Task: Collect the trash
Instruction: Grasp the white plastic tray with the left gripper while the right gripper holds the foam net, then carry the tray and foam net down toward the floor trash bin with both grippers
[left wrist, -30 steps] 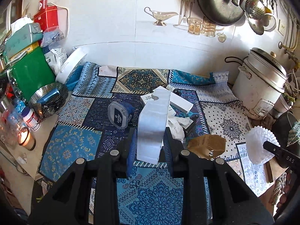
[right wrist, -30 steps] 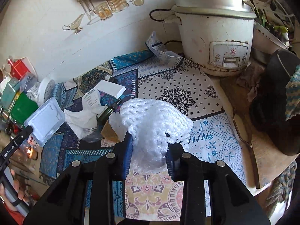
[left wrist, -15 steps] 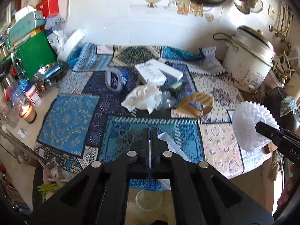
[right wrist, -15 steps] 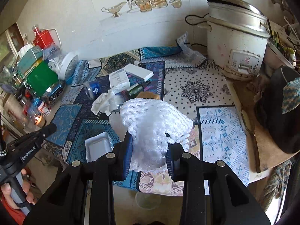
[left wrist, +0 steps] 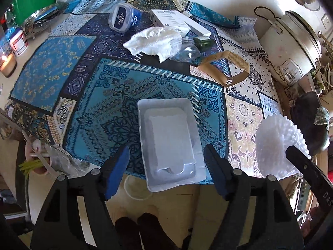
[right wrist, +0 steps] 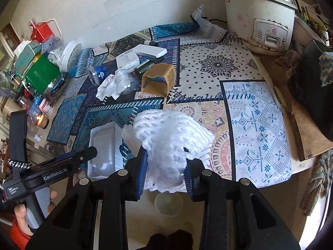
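White foam net (right wrist: 170,143) clamped between the fingers of the right gripper (right wrist: 165,173), held above the near edge of the table, over the patterned cloth (right wrist: 258,125). Same net (left wrist: 278,143) seen from the left wrist only at the right side, with one black finger across it. White plastic tray (left wrist: 169,143) lying flat at the table's near edge, partly past the edge, between the wide-apart fingers of the left gripper (left wrist: 166,173); not touched by them. From the right wrist, tray (right wrist: 104,150) seen just left of the net, with the left gripper's finger (right wrist: 68,162) in front of it and a hand (right wrist: 22,216) on its handle.

Further back on the cloth: crumpled tissue (left wrist: 154,40), clear bottle (left wrist: 185,51) touching it, green bottle (left wrist: 203,41), brown cardboard sleeve (left wrist: 225,66), blue-lidded jar (left wrist: 124,17) on its side, white boxes (left wrist: 172,19).

Shown better by the right wrist: rice cooker (right wrist: 260,18) at the back right, green box (right wrist: 41,73) and red container (right wrist: 42,31) at the left, lit candle (right wrist: 41,120), dark object (right wrist: 312,87) on a wooden board (right wrist: 306,133).

Only in the left wrist view: yellow-green sticks (left wrist: 31,165) low at the left, below the table edge. Round pale ring (right wrist: 168,203) on the floor under the net.
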